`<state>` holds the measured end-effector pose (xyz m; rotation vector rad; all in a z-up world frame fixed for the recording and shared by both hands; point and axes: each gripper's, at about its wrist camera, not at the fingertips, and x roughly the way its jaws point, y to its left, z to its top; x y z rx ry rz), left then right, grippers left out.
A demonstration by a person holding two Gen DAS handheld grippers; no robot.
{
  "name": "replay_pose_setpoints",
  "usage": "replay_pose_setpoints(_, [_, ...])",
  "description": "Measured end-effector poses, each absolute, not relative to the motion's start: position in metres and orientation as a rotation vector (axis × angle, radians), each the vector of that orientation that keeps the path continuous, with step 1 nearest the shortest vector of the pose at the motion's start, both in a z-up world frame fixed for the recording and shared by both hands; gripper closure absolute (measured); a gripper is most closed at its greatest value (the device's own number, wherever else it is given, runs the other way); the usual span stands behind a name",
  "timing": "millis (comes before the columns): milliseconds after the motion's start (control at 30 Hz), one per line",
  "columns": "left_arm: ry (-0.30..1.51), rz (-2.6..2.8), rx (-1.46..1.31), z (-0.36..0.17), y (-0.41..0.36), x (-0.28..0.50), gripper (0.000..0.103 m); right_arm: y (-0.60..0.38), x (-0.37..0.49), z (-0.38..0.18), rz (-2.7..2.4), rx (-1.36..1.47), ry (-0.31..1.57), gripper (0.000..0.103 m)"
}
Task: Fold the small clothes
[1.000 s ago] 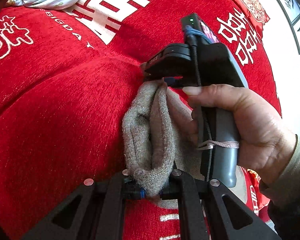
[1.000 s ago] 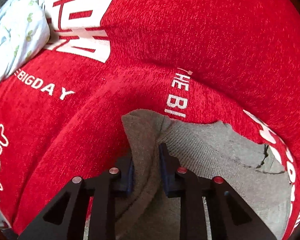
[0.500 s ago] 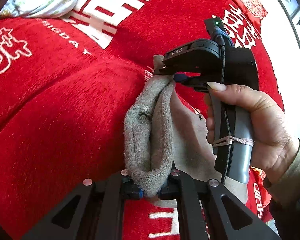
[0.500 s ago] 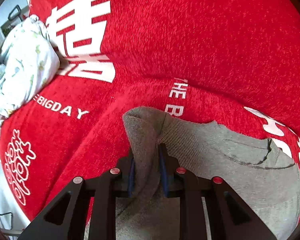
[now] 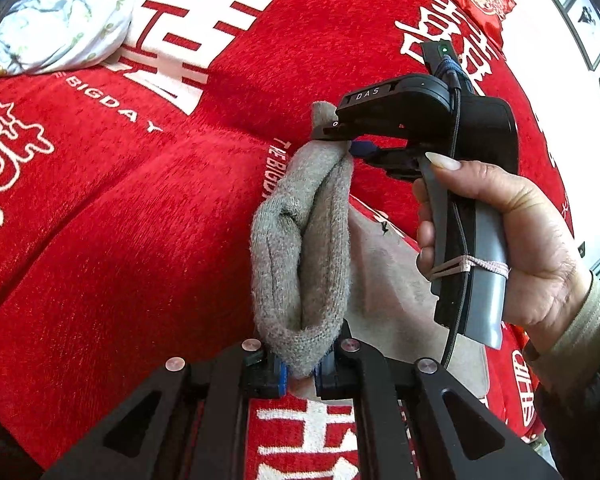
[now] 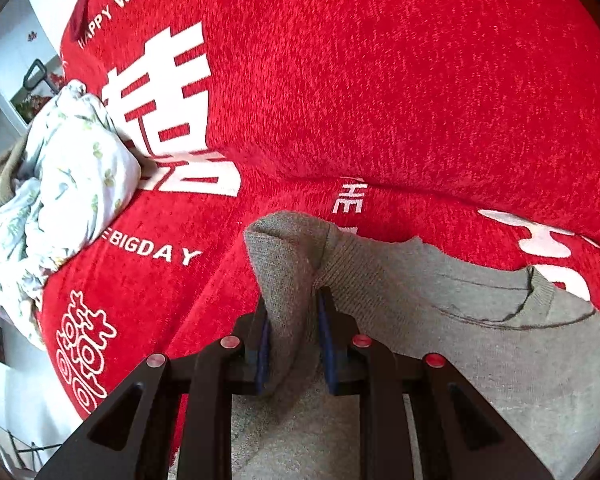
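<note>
From the left wrist view, the left gripper (image 5: 300, 364) has its jaws closed tight on a bunched fold of the grey knitted garment (image 5: 300, 256); the pinched edge vanishes between the blue pads, so how many layers they hold cannot be told. The fold rises from there to the right gripper (image 5: 342, 142), whose jaws pinch its far end, their tips half buried in the knit. A hand (image 5: 512, 248) grips that tool's handle, the sleeve cut off at the frame edge. The rest of the garment lies flat behind the fold, mostly hidden by the tool and hand. Under it all spreads a red cover (image 5: 120, 240) with white characters and lettering. A pale floral cloth (image 5: 64, 20) lies far beyond the garment, up left. Framed pictures (image 5: 588, 28) hang on a white wall, up right.

From the right wrist view, the right gripper (image 6: 294, 340) has its jaws nearly closed on a raised grey corner of the garment (image 6: 440, 312), whose body lies flat on the red cover (image 6: 380, 80) with a neckline showing; its lower part runs out of frame. The floral cloth (image 6: 60, 184) sits crumpled well left of the garment, beside blurred room clutter.
</note>
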<state>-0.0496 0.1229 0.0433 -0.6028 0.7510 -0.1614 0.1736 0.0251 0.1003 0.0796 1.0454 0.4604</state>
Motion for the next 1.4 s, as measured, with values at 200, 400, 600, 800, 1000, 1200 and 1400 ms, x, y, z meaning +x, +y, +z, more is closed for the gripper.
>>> replay_pose_setpoints(200, [0.753,-0.157,-0.567,0.055,0.112,-0.05,0.093,0.011,0.172,0.111,0.468,0.125,1.036,0.08])
replay_pose_setpoints(400, [0.758,-0.162,-0.532,0.066,0.101,-0.049,0.093,-0.001,0.171,0.12,0.475,0.153,1.026,0.08])
replay_pose_setpoints(600, [0.764,-0.162,-0.5,0.074,0.09,-0.047,0.093,-0.019,0.17,0.126,0.489,0.191,1.016,0.08])
replay_pose_setpoints(800, [0.764,-0.176,-0.467,0.082,0.075,-0.044,0.093,-0.037,0.169,0.132,0.508,0.234,1.006,0.08])
replay_pose_setpoints(1000, [0.77,-0.188,-0.438,0.091,0.061,-0.041,0.093,-0.055,0.17,0.135,0.509,0.278,1.004,0.08])
replay_pose_setpoints(1200, [0.774,-0.199,-0.408,0.099,0.045,-0.038,0.093,-0.074,0.17,0.138,0.51,0.316,1.0,0.08])
replay_pose_setpoints(1400, [0.786,-0.205,-0.374,0.102,0.029,-0.036,0.093,-0.092,0.171,0.137,0.505,0.341,1.001,0.08])
